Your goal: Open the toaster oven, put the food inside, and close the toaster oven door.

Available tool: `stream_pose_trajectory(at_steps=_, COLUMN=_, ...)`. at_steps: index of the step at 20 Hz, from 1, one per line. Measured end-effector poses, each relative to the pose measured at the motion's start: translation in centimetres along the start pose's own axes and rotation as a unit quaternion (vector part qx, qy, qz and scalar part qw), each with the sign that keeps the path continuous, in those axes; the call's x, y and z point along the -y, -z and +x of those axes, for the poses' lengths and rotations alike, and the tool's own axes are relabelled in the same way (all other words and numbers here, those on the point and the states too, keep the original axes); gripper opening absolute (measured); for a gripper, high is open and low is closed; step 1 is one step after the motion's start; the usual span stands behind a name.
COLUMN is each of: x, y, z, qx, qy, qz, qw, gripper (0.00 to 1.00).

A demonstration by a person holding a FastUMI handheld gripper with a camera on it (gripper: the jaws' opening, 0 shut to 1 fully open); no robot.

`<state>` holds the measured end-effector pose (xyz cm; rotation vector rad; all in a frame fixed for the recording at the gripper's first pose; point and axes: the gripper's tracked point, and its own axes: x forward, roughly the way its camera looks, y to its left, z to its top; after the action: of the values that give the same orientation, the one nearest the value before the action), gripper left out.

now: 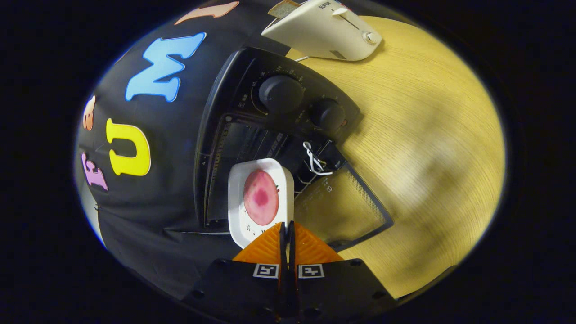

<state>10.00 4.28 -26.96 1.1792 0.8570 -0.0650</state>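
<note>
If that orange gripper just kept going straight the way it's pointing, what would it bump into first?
The gripper is shut on the rim of the white tray carrying a round pink food item. Going straight on, the tray would likely enter the toaster oven past its open door; depth is unclear.

The white toaster [325, 30] on the wooden table carries the word "SUPER" beside its slider. Small numerals ring the larger dial [280, 93] of the black toaster oven [234, 117], too small to read with certainty
</note>
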Motion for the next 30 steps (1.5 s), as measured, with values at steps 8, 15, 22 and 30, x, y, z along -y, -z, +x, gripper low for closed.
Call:
stream_pose_trajectory(at_steps=8, x=-2.7, y=-1.7, z=4.5, qx=0.076, qy=-0.02, qz=0.073, qw=0.994, gripper=0.02)
stream_pose_trajectory(at_steps=15, x=-3.6, y=-2.5, z=7.1, qx=0.102, qy=-0.01, qz=0.077, qw=0.992, gripper=0.03)
stream_pose_trajectory(at_steps=22, x=-4.5, y=-1.0, z=6.4, qx=0.095, qy=-0.029, qz=0.063, qw=0.993, gripper=0.29)
stream_pose_trajectory(at_steps=30, x=-4.6, y=0.6, z=2.9, qx=0.081, qy=-0.027, qz=-0.001, qw=0.996, gripper=0.98)
